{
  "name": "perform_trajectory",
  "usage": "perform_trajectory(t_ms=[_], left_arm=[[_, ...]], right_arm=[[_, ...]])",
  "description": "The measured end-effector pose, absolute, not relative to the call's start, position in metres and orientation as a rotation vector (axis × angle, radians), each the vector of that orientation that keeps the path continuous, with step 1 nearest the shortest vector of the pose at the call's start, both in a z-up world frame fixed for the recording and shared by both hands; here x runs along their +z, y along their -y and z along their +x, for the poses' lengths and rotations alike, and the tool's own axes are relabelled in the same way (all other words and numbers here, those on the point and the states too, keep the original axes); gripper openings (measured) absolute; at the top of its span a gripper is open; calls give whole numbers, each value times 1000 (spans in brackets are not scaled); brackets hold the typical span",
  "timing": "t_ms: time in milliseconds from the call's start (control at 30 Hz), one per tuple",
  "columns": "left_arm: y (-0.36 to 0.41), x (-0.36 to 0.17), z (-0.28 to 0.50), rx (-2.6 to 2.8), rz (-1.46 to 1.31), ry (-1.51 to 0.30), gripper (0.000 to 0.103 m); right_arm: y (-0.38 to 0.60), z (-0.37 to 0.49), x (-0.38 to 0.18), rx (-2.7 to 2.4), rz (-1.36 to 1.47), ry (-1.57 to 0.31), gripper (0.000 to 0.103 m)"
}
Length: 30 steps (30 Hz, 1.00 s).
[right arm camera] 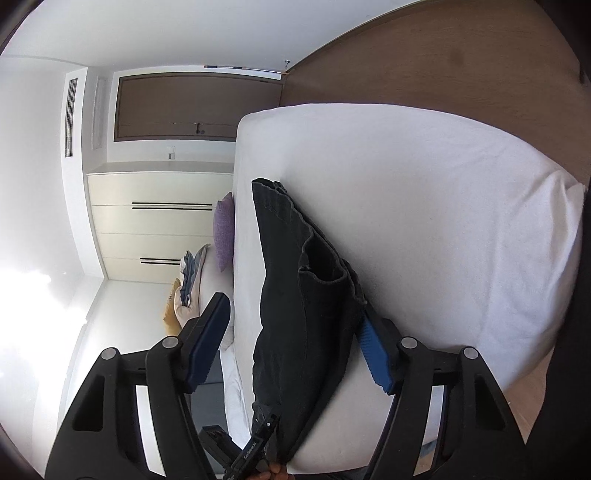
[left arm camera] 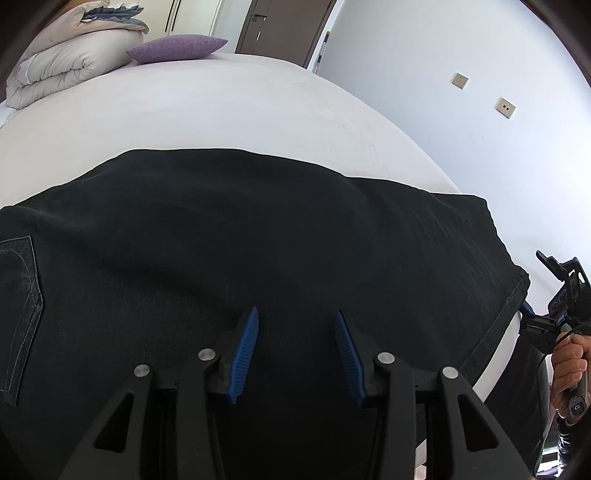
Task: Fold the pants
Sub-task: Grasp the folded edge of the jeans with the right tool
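Black pants (left arm camera: 258, 229) lie flat across the white bed (left arm camera: 221, 110), with a stitched back pocket (left arm camera: 22, 295) at the left and the hem (left arm camera: 517, 295) at the right. My left gripper (left arm camera: 295, 314) hovers over the middle of the pants, open, with only the flat cloth below its blue pads (left arm camera: 243, 354). In the right wrist view, which is rolled sideways, the hem end of the pants (right arm camera: 306, 295) lies between the jaws of my right gripper (right arm camera: 293, 306). Its jaws stand wide and the left pad (right arm camera: 210, 332) is clear of the cloth.
A folded duvet (left arm camera: 62, 62) and a purple pillow (left arm camera: 177, 48) lie at the bed's far end. The bed's edge runs close to the hem, where a hand (left arm camera: 569, 365) holds the right gripper (left arm camera: 532, 314). A wardrobe (right arm camera: 147, 229) and door (left arm camera: 284, 26) stand beyond.
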<state>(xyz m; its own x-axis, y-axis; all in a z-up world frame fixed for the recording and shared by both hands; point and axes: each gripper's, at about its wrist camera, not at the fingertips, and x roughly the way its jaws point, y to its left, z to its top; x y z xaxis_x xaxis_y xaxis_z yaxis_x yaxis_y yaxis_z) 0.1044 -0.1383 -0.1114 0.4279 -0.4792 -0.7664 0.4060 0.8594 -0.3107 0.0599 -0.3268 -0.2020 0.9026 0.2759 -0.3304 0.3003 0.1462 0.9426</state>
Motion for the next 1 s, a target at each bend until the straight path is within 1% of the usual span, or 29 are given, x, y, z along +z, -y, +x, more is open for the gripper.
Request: perform_trajectory(t_ms=[67,100,133,200,233,267,300,333,367,467,733,867,933,1000], left_arm=[[137,-112,104,-554,-88,-987,45],[136,-112,104,-554,-96,-989,45],[135,-112,104,-554,-104,-991,45],[134,-113,104,-554,-104,-993,45],[133,-113,103,-553,-99,-994,45],[131,-112,103,-552,-95,-995,45],[131,-112,102,-550,-94,-996,45],[132,-113,102,-548,-95,-996,45],[133,-113,102,-546,-95,-996,45],[134,-113,101,-546,-94,-994,45],[130,-116,102,-553,-118,-987,42],[125,-118,102,-557,-133,-984,40],[123,-118,102,-559,-143,-985,39],[119,-117,103,-559,-161,-985,35]], right_arm=[[321,78,-198,-1,1416,-496,60],[317,90,-200,7,1398,-503,52],[314,100,-200,9,1381,-511,48],[313,107,-210,-13,1385,-526,26],[314,108,-214,-28,1406,-527,23],[316,105,-216,-39,1414,-525,15],[316,104,-217,-47,1409,-528,10],[317,104,-218,-51,1403,-532,8],[317,103,-218,-54,1398,-537,6],[317,102,-212,-73,1354,-550,6],[297,124,-172,-150,1071,-603,6],[256,139,-126,-134,774,-627,6],[215,150,-103,-94,548,-641,6],[160,156,-90,-31,296,-666,6]])
